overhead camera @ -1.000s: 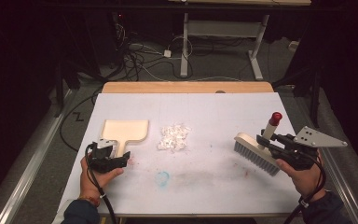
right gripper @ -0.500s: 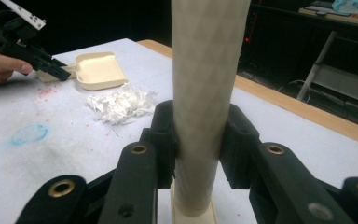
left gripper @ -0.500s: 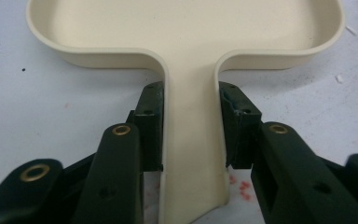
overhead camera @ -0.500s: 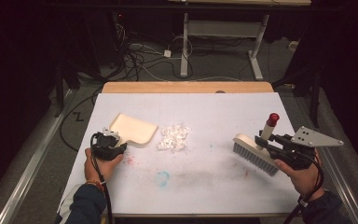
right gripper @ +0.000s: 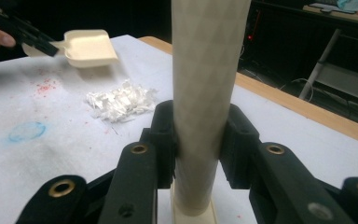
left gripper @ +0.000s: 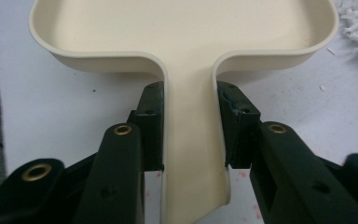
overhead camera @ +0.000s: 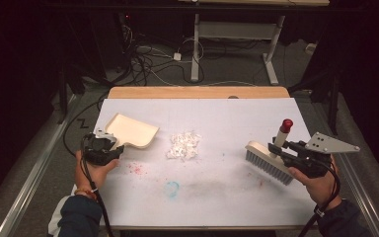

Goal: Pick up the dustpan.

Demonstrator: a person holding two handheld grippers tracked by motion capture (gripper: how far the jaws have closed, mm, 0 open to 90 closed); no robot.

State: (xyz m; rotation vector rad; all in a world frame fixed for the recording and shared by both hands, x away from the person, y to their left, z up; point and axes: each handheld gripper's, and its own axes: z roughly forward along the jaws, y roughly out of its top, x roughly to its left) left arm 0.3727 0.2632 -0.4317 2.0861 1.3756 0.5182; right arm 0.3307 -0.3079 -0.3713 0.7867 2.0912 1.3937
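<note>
Shredded paper lay in a small white heap near the middle of the table, on its white cover, between the two tools and touching neither. From largest to smallest: the table itself, wood-edged at the far side and marked with a faint blue ring and a scatter of red specks; then the hand brush, bristles down on the cover well to the right of the heap, its upright cream handle tipped in red; then the cream dustpan, just left of the heap and tilted, its open lip turned toward the paper. The left gripper had just been closing and now clamped the dustpan's flat handle — both pads pressed on its edges in the left gripper view. The right gripper was clenched around the brush handle. Both tools looked to be in hand, so the pick-up step seemed finished and the sweeping not yet begun. The next move would likely call for setting the pan's lip flat on the cover close beside the heap, then drawing the brush across from the right — low and slow, since light shreds scatter easily.
</note>
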